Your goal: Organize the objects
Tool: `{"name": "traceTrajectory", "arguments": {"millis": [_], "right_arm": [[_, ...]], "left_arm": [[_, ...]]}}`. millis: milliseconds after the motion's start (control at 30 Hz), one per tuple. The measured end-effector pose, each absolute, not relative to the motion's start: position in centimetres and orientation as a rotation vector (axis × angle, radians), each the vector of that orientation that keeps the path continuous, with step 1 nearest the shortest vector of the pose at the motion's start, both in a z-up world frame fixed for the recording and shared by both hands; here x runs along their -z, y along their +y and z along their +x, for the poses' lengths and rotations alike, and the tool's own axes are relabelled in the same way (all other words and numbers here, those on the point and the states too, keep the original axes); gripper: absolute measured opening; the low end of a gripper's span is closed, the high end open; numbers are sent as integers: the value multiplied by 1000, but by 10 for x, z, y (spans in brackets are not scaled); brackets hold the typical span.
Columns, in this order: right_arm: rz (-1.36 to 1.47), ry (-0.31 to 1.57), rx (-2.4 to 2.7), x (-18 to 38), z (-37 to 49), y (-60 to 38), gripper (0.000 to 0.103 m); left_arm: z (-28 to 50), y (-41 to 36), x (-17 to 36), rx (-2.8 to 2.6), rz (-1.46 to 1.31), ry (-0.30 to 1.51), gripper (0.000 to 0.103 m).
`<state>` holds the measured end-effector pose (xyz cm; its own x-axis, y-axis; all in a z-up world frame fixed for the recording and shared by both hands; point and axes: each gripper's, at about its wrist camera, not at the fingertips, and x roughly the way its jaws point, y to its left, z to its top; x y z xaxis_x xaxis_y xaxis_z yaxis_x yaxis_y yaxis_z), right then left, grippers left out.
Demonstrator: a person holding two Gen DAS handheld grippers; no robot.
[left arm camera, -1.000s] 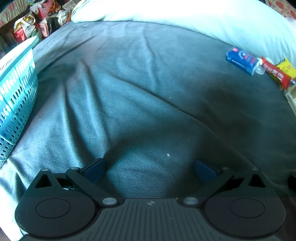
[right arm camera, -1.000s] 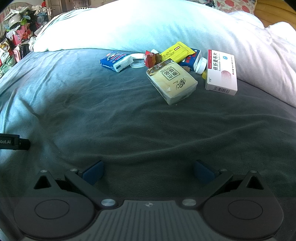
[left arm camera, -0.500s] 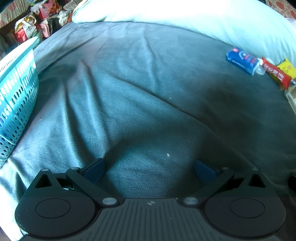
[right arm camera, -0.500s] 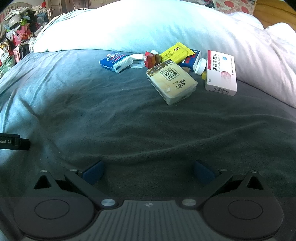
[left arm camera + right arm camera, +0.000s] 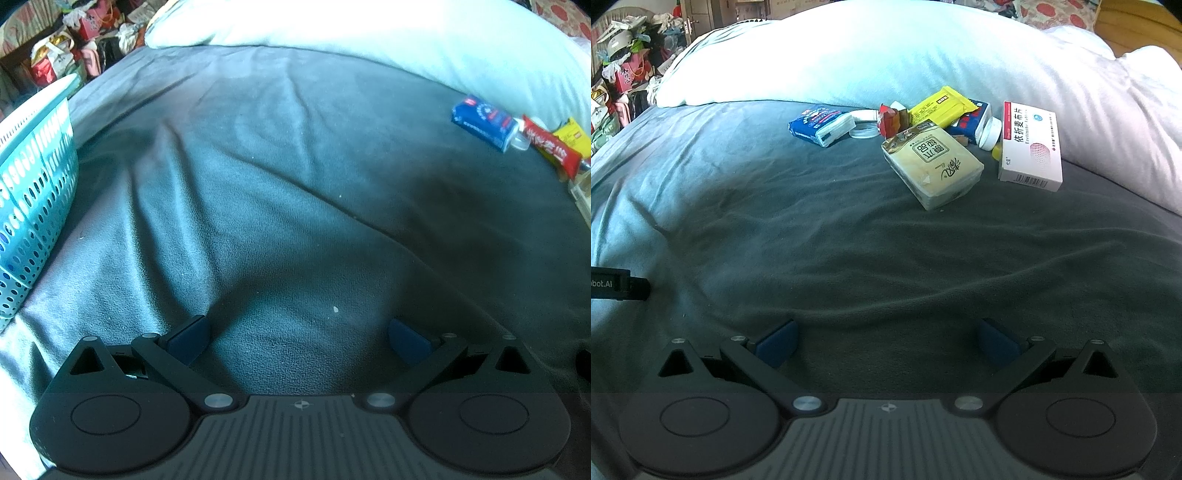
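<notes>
A heap of small items lies on the grey bedspread [image 5: 849, 240] by the pillows: a blue tissue pack [image 5: 822, 124], a beige tissue pack [image 5: 932, 164], a yellow wrapper [image 5: 942, 107], a white medicine box [image 5: 1030, 146] and a white-capped bottle [image 5: 988, 131]. My right gripper [image 5: 886, 341] stands open well short of the heap, nothing between its fingers. In the left wrist view a teal perforated basket [image 5: 31, 206] sits at the far left, and my left gripper [image 5: 301, 338] is open over bare blanket. The blue pack [image 5: 480, 120] and a red wrapper [image 5: 550, 149] show far right.
Large white pillows [image 5: 886, 55] bound the bed's far side. Bags and clutter [image 5: 620, 81] pile up beyond the bed's left end. The black tip of the other gripper [image 5: 617, 284] pokes in at the left edge of the right wrist view.
Almost nothing has changed: both grippers stay open and nearly still, with only a slight drift of the views. The items have not moved.
</notes>
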<state>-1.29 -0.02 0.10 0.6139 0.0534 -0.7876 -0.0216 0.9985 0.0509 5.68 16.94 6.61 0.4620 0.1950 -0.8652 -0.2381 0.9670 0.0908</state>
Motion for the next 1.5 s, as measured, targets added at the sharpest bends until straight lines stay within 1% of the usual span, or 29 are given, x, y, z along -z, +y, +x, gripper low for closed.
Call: {"name": "traceTrajectory", "arguments": {"millis": [400, 500, 533, 633, 800, 867, 967, 1033, 1133, 1233, 1400, 1467, 1500], "right_arm": [[33, 906, -46, -1, -12, 0, 103], [9, 845, -86, 3, -20, -4, 103], [7, 832, -102, 3, -23, -6, 103], [54, 834, -108, -6, -25, -18, 102], [184, 715, -18, -35, -36, -72, 102], [234, 692, 5, -41, -35, -96, 102], [249, 661, 62, -44, -32, -124, 102], [265, 642, 103, -43, -30, -138, 102], [330, 653, 136, -30, -27, -155, 102], [386, 688, 131, -19, -19, -163, 102], [399, 704, 159, -10, -10, -166, 102], [402, 688, 166, -11, -12, -167, 101], [403, 675, 167, -11, -12, -166, 100]], "left_arm": [[58, 170, -65, -266, -43, 1055, 103], [57, 168, -66, -261, -13, 1040, 103], [60, 164, -66, -261, 17, 1028, 99], [60, 135, -75, -189, 111, 959, 96], [91, 79, -86, 31, 185, 860, 92], [110, 60, -84, 109, 160, 854, 92], [143, 40, -81, 164, 24, 914, 92], [160, 27, -82, 171, -82, 956, 97], [177, 4, -80, 160, -172, 985, 98], [183, -21, -76, 138, -158, 969, 103], [197, -49, -56, 88, -64, 976, 102], [192, -51, -57, 108, -57, 955, 84], [189, -51, -60, 138, -55, 941, 62]]}}
